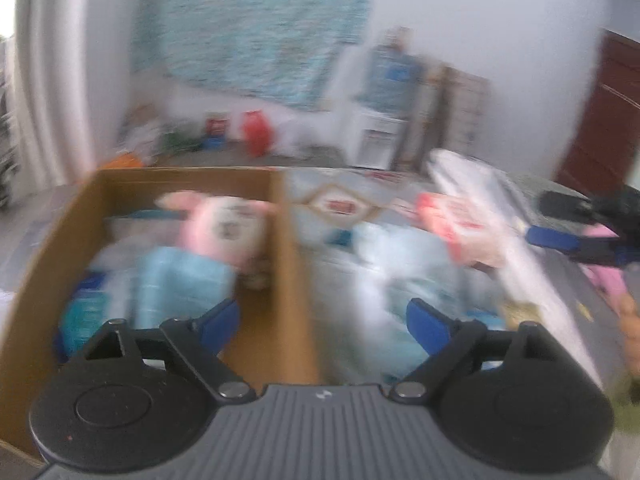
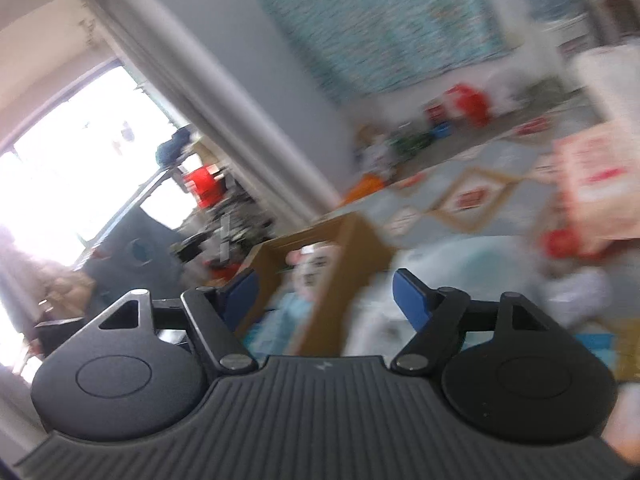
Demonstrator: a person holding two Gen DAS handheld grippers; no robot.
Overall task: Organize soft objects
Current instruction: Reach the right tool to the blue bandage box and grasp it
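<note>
A brown cardboard box (image 1: 180, 182) stands at the left. Inside it lie a pink plush pig (image 1: 224, 228) and a light blue soft pack (image 1: 176, 288). My left gripper (image 1: 322, 308) is open over the box's right wall, nothing between its blue pads. Right of the box is a blurred heap of pale blue and white soft packs (image 1: 400, 248) and a pink-red package (image 1: 452, 216). In the right wrist view my right gripper (image 2: 324, 280) is open and empty, facing the box (image 2: 352, 236) and the pig (image 2: 316, 264). It also shows at the left wrist view's right edge as my right gripper (image 1: 560, 224).
A patterned cloth (image 1: 340, 204) covers the surface under the heap. A white bag (image 1: 480, 176) lies behind the pink-red package. On the floor beyond stand a red container (image 1: 256, 132) and a water dispenser (image 1: 384, 128). A dark red door (image 1: 600, 112) is at right.
</note>
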